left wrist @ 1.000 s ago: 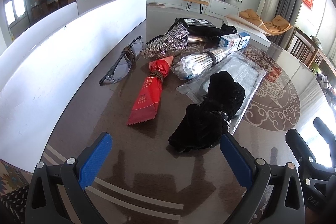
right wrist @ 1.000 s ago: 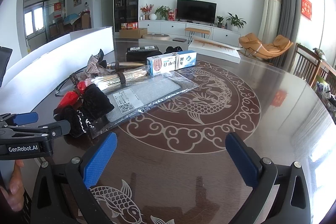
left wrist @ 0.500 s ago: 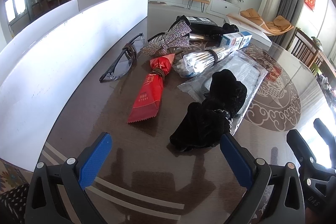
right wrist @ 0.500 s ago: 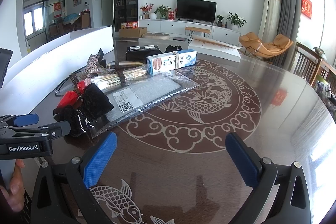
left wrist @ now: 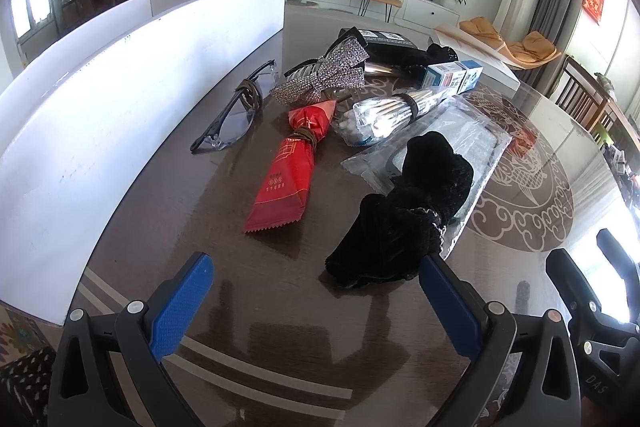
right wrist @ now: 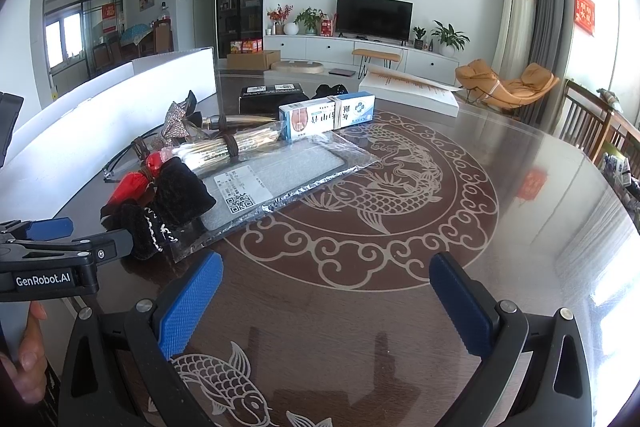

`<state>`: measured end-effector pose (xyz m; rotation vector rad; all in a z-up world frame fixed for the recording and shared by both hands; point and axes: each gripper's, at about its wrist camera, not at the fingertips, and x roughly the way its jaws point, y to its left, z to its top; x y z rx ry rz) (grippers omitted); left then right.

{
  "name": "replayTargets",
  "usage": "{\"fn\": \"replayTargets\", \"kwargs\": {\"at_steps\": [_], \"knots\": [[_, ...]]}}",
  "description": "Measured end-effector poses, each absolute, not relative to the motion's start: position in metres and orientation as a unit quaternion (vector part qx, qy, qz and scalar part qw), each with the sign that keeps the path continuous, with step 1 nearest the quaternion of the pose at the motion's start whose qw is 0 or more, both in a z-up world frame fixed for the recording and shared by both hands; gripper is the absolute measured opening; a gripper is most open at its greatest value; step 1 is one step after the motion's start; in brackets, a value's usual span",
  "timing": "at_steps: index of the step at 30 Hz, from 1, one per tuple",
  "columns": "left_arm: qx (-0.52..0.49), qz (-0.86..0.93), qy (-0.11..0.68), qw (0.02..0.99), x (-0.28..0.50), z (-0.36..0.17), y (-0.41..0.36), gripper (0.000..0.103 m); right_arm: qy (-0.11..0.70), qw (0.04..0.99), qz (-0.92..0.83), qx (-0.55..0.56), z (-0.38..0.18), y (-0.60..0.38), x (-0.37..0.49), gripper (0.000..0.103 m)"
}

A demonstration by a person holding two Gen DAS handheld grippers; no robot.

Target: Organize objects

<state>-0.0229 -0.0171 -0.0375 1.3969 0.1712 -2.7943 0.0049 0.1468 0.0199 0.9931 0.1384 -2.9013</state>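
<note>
Several objects lie on a dark round table (left wrist: 168,211). A black velvet bow (left wrist: 404,223) lies closest, just beyond my open, empty left gripper (left wrist: 316,297). Left of it lies a red packet (left wrist: 290,171), then glasses (left wrist: 236,115). Behind are a rhinestone bow (left wrist: 328,73), a bundle of cotton swabs (left wrist: 384,115), a clear plastic sleeve (left wrist: 460,131) and a blue-white box (left wrist: 452,77). My right gripper (right wrist: 326,301) is open and empty over the table's fish pattern, right of the black bow (right wrist: 160,211) and the sleeve (right wrist: 280,175). The box (right wrist: 328,115) stands farther back.
A white board (left wrist: 120,83) stands along the table's left edge. A black box (right wrist: 272,95) and a white flat box (right wrist: 412,89) lie at the far side. The left gripper's body (right wrist: 48,259) juts in at the left of the right wrist view. Wooden chairs (right wrist: 592,123) stand right.
The left gripper has edged slightly forward toward the objects. The right gripper has not visibly moved.
</note>
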Motion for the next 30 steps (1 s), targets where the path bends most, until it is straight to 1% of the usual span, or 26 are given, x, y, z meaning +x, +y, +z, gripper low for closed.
{"fn": "replayTargets", "kwargs": {"at_steps": [30], "knots": [[0.458, -0.886, 0.071, 0.02, -0.0235, -0.044, -0.0255, 0.103, 0.043, 0.034, -0.943, 0.328, 0.0188, 0.1471, 0.0028, 0.103]]}}
